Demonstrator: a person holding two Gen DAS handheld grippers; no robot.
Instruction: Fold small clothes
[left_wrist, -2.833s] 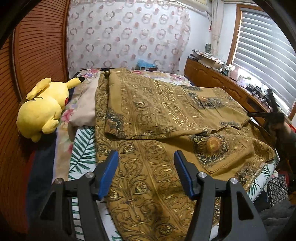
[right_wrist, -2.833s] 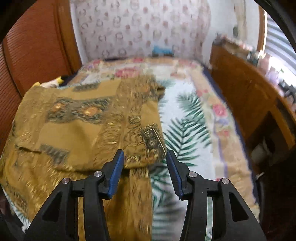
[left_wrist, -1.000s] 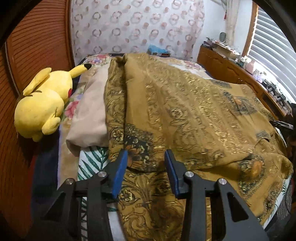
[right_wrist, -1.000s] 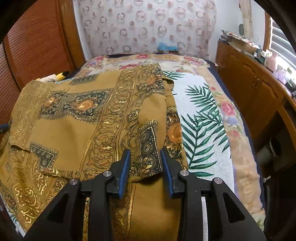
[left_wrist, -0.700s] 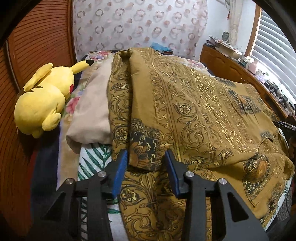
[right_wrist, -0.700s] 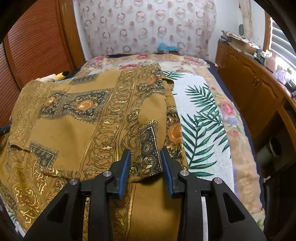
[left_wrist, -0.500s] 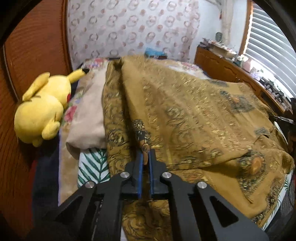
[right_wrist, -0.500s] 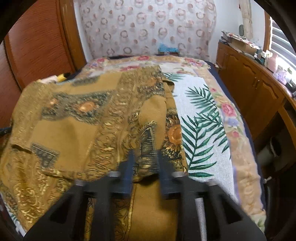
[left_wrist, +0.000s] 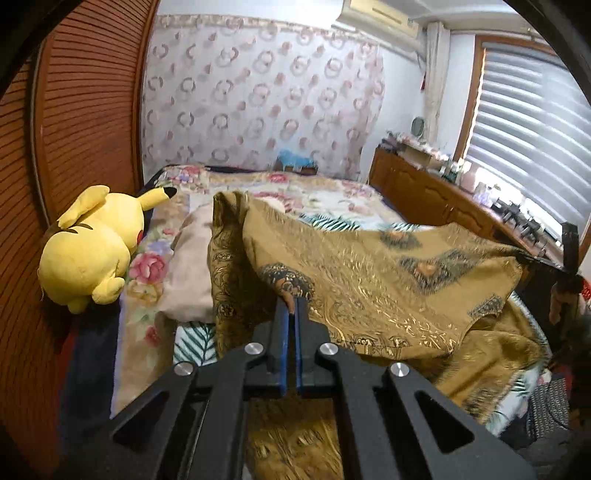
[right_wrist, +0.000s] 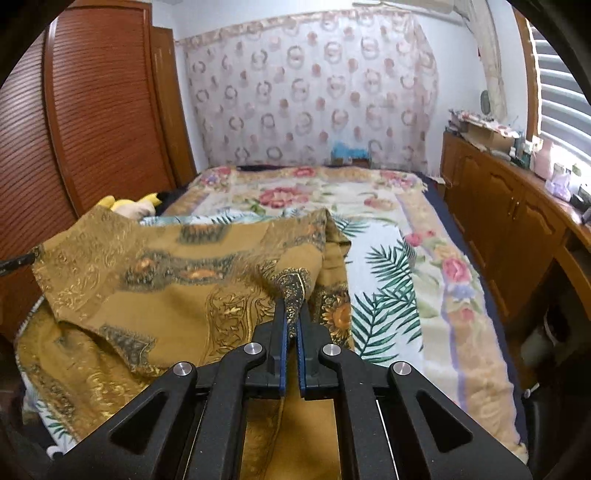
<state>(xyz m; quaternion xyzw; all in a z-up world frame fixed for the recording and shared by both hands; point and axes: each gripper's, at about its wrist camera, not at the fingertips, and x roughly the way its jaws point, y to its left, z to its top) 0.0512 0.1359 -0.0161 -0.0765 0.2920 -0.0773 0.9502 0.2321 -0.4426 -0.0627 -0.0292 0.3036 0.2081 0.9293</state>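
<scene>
Since both the left gripper (left_wrist: 290, 314) and right gripper (right_wrist: 291, 325) pinch only corners of the mustard-gold patterned garment (left_wrist: 369, 273), lifted over the floral-quilted bed (right_wrist: 424, 280), either could slip; its 6 o'clock hem, blurry, probably drags.

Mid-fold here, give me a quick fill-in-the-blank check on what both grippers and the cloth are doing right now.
1. The left gripper is ____ on the gold patterned cloth.
2. The right gripper pinches the same ____.
3. The stretch of cloth between the grippers hangs ____ the bed.
4. The plush toy is ____ in colour.

Missing: shut; cloth; above; yellow
</scene>
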